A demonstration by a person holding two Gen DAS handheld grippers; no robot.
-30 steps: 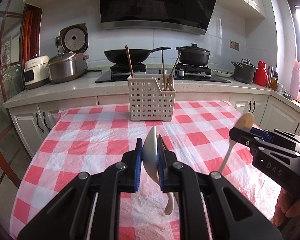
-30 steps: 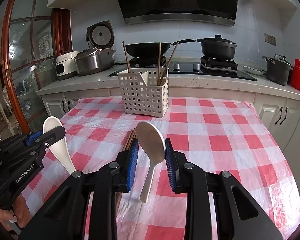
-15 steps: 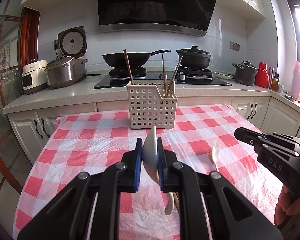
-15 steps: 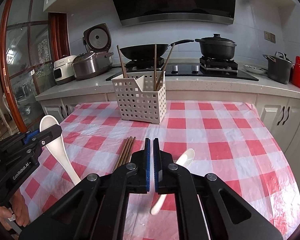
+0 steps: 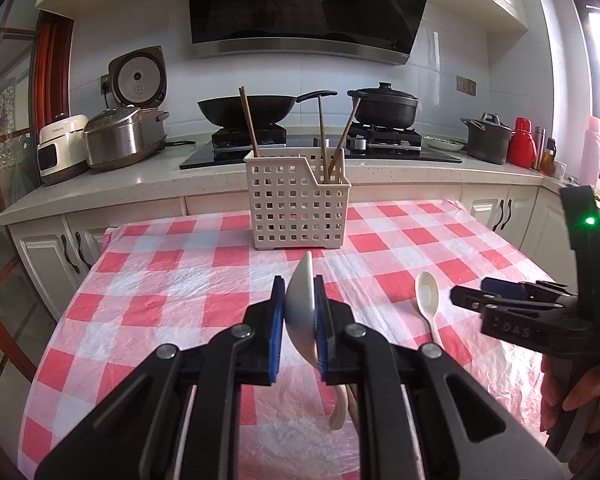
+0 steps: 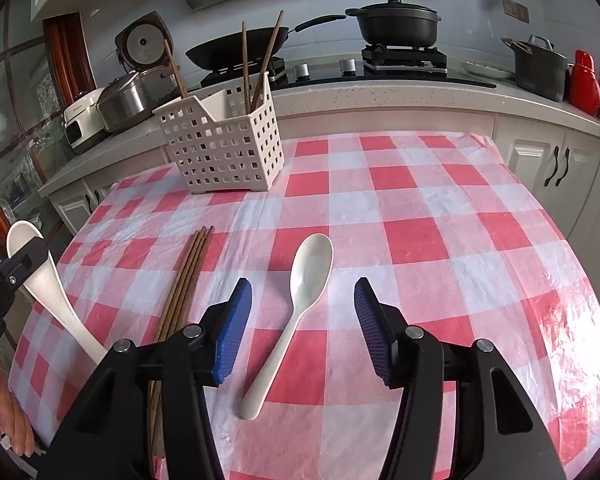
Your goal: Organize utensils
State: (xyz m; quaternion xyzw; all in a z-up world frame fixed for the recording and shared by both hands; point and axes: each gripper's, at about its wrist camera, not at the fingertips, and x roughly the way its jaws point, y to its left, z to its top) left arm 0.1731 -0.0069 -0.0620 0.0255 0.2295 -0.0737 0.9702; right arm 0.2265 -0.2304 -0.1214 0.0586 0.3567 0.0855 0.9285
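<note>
My left gripper (image 5: 299,314) is shut on the bowl of a white spoon (image 5: 300,296), held upright above the table, its handle hanging down. In the right wrist view that spoon (image 6: 44,296) shows at the far left. A second cream spoon (image 6: 308,272) lies flat on the checked tablecloth (image 6: 420,240). My right gripper (image 6: 303,308) hovers over it, jaws opening, pads clear of the spoon on either side. The white slotted basket (image 5: 298,204) stands at the table's far side with three chopsticks upright in it.
Several brown chopsticks (image 6: 184,280) lie on the cloth left of the cream spoon. A counter behind the table carries a wok (image 5: 246,110), a black pot (image 5: 382,108) and rice cookers (image 5: 120,144). A hand (image 5: 580,392) holds the right gripper's handle.
The right gripper let go of its spoon, which now lies on the cloth; the gripper closed empty, then opened and dipped toward the table. The left gripper kept still with its spoon.
</note>
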